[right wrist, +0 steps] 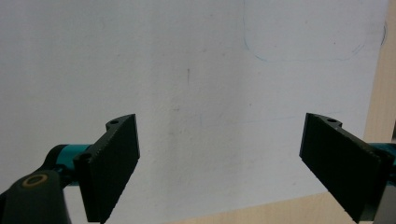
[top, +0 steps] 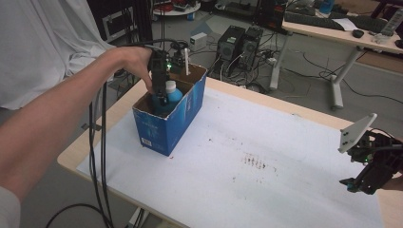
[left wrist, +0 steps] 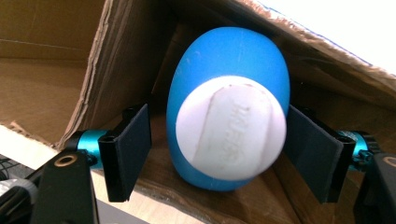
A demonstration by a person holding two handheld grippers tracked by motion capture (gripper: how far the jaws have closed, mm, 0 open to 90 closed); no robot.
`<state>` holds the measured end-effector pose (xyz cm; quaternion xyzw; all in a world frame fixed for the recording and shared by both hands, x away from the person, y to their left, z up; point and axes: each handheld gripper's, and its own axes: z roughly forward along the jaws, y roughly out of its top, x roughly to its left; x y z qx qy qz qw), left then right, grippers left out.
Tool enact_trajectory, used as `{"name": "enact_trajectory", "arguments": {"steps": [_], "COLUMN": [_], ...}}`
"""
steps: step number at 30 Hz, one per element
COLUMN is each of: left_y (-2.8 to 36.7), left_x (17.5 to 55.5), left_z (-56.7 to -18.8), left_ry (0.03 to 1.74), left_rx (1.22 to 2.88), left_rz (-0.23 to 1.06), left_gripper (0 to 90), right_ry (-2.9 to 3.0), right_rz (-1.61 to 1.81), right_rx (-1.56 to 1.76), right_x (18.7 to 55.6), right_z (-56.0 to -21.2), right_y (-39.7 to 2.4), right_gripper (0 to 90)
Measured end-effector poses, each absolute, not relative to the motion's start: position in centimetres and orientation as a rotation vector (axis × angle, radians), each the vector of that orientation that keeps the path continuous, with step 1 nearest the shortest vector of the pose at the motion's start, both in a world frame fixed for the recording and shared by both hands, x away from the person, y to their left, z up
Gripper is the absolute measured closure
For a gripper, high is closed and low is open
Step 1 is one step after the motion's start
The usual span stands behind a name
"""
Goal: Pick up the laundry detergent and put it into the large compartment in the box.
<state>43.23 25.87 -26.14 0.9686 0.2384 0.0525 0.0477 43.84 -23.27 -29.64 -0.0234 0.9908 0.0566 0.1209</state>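
High view: a white sheet covers your wooden table; at its far left, your left gripper reaches into the blue cardboard box, over the blue white-capped bottle.

Left gripper view: jaws spread, flanking the bottle without pressing.

Right gripper view: your right gripper hangs over the sheet, jaws wide apart and empty.

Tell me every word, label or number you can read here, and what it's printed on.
Nothing can be read for certain.
White cap of the blue bottle: raised letters, sideways, too blurred to read.
Blue cardboard box: white print and a small label near its bottom corner, too small to read.
White table cover: only faint marks, no text.
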Motion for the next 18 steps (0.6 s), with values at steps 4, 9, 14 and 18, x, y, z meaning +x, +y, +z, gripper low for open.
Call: {"name": "enact_trajectory", "arguments": {"steps": [4, 9, 14, 18], "left_y": [25.5, 24.7, 23.9, 23.2], "left_x": [43.0, 42.7, 42.5, 42.3], "left_z": [-25.2, -23.7, -21.9, -20.5], "left_ry": [0.720, 0.690, 0.671, 0.653], "left_rx": [2.951, 2.957, 2.964, 2.958], "left_rz": [0.178, 0.209, 0.250, 0.271], "left_gripper": [25.7, 25.7, 25.7, 25.6], "right_ry": [2.893, 2.895, 2.895, 2.894], "right_rz": [0.170, 0.170, 0.173, 0.171], "right_rx": [-0.072, -0.073, -0.076, -0.075], "right_x": [43.8, 43.8, 43.8, 43.7], "right_z": [-29.6, -29.6, -29.6, -29.5], "right_y": [-23.2, -23.1, -23.1, -23.1], "right_gripper": [11.2, 11.2, 11.2, 11.2]}}
